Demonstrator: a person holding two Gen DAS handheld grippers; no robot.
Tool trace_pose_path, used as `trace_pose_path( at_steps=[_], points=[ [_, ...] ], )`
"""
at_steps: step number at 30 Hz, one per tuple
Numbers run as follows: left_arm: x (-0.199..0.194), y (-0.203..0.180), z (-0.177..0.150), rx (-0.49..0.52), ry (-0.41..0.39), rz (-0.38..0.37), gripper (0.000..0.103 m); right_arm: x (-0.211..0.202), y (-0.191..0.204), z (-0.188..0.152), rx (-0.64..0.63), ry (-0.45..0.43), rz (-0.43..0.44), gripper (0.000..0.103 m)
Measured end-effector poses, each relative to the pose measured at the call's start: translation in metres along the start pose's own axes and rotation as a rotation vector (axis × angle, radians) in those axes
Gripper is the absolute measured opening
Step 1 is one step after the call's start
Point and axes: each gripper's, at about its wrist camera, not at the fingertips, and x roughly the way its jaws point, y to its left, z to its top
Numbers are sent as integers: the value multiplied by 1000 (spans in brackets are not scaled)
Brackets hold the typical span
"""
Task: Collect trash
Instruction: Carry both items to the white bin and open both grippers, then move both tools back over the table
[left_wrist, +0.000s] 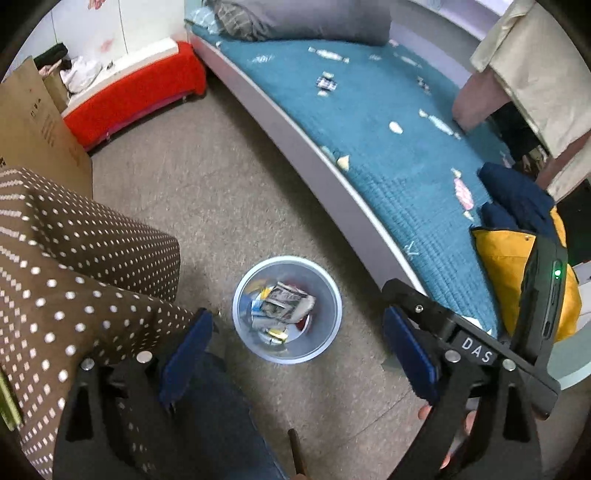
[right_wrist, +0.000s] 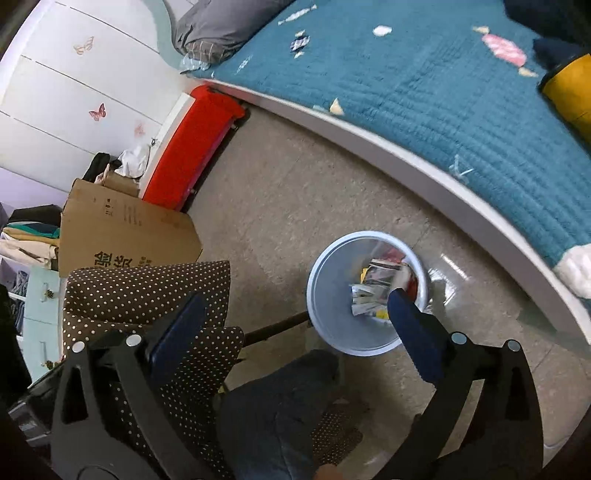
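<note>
A pale blue waste bin stands on the floor by the bed, with crumpled wrappers inside; it also shows in the right wrist view. Several candy wrappers lie on the teal bedspread, among them a dark checked one and a pink one. My left gripper is open and empty above the bin. My right gripper is open and empty, its right finger over the bin's rim.
A brown polka-dot cushioned chair is at the left. A cardboard box and a red bench stand beyond it. A yellow and navy cushion lies on the bed. The person's jeans-clad knee is below.
</note>
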Motion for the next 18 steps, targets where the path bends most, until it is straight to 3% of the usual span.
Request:
trace_pose_path(
  at_steps=[10,18],
  points=[
    [-79,-5,-13,33,-197,-26,94,-69,40,-2,-76,-140,-27,97],
    [-144,17,-33,27,-341,-14,94,-120,104,-16,-197,-230,1,97]
  ],
)
